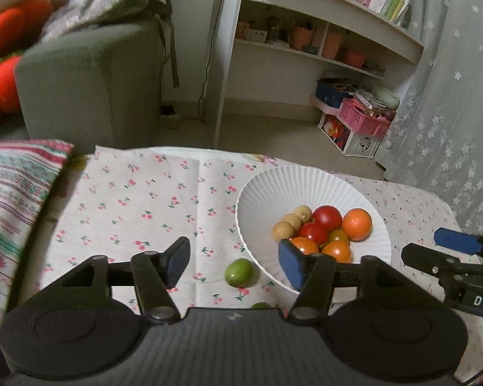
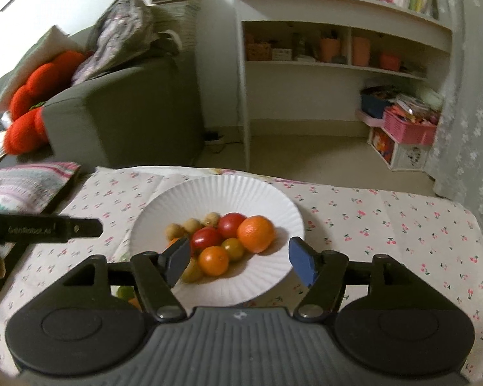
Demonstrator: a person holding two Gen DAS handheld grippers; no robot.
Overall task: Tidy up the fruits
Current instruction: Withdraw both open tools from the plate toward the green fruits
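Most fruit is gathered in the white bowl [image 1: 309, 189] near the desk's far edge; one green fruit [image 1: 239, 272] is left on the cloth beside it. Left gripper [image 1: 234, 262] and right gripper [image 2: 240, 262]: jaws spread, nothing held.

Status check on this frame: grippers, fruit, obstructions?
Left gripper and right gripper open, empty. Ribbed white plate holds fruit; small green round fruit on cloth. Nothing blocking.

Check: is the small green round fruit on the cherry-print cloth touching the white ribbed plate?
Apart. The left wrist view shows the green fruit on the cloth, with a patterned strip between it and the plate's rim.
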